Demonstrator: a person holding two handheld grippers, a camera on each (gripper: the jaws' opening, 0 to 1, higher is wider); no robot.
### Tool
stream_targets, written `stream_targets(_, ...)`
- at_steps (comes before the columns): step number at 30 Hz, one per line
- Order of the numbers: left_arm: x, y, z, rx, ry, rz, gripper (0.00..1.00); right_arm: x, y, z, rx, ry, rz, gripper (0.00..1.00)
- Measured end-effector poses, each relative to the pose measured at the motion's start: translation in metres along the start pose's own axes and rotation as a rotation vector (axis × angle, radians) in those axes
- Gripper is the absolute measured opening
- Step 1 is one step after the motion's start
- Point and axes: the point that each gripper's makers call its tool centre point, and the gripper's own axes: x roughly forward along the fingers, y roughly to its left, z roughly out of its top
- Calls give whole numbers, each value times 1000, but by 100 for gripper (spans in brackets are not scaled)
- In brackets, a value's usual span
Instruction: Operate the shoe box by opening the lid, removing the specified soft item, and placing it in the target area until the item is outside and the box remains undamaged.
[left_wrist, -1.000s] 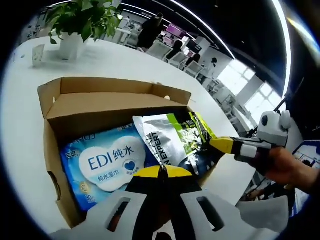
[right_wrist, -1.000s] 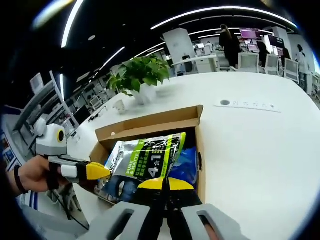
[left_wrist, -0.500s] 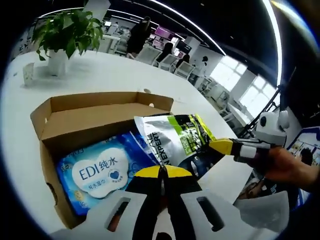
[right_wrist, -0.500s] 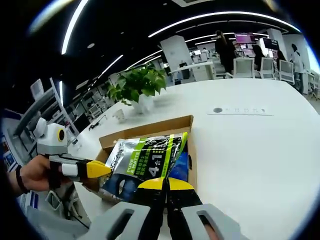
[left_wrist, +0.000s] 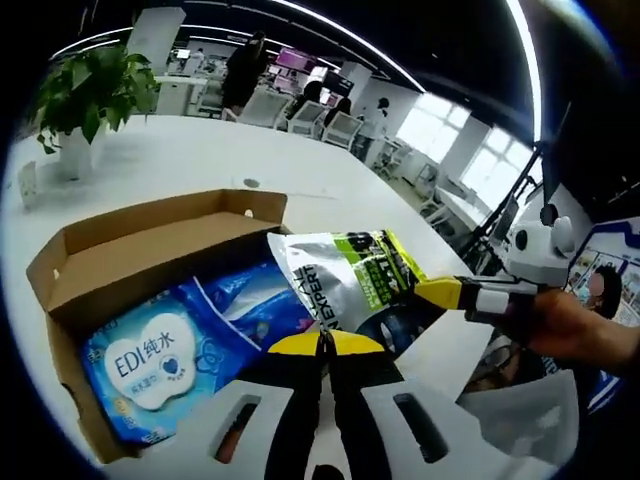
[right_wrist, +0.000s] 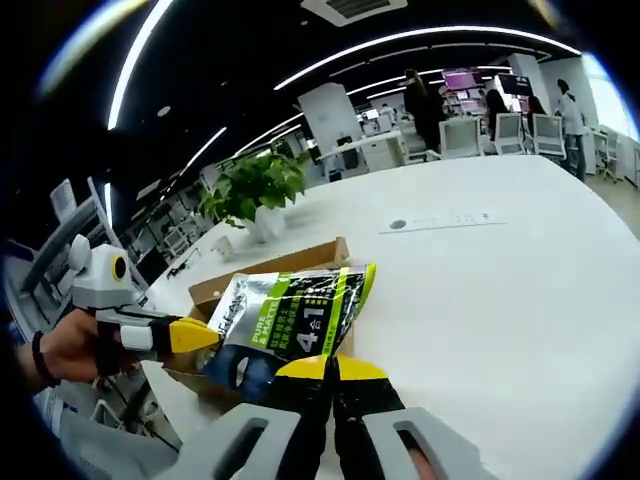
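An open cardboard shoe box lies on the white table with a blue wet-wipes pack inside it. A silver and green pouch hangs above the box's right end. My left gripper is shut on the pouch's near edge. My right gripper comes in from the right, shut on its right edge. In the right gripper view the pouch is raised in front of the box, with my right gripper shut on it and my left gripper pinching its left side.
A potted plant stands beyond the box. A socket plate is set into the broad white table. Chairs, desks and people are far behind. The table's edge runs just below the box.
Both grippers have lifted the pouch up and away from the box. The box now sits lower and farther off in both views. The wipes pack stays inside.
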Motion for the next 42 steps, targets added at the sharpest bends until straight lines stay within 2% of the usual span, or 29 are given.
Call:
stream_targets(10,21,-37,-2,37,22,-41,0,-30,-33,-7,40,-18,-49,0)
stream_targets(13,28,-50,-6,74,41,-55,0,-38,-43,-10,51,-21,-66,0)
stream_targets(29,70,-95,-16,149,109,-110,0,-73,-96,-26,103,-22,-132,0)
stream_targets(42,106,-117,-28,213,167,-130,0,-89,-135,-41,125,4,-169,0)
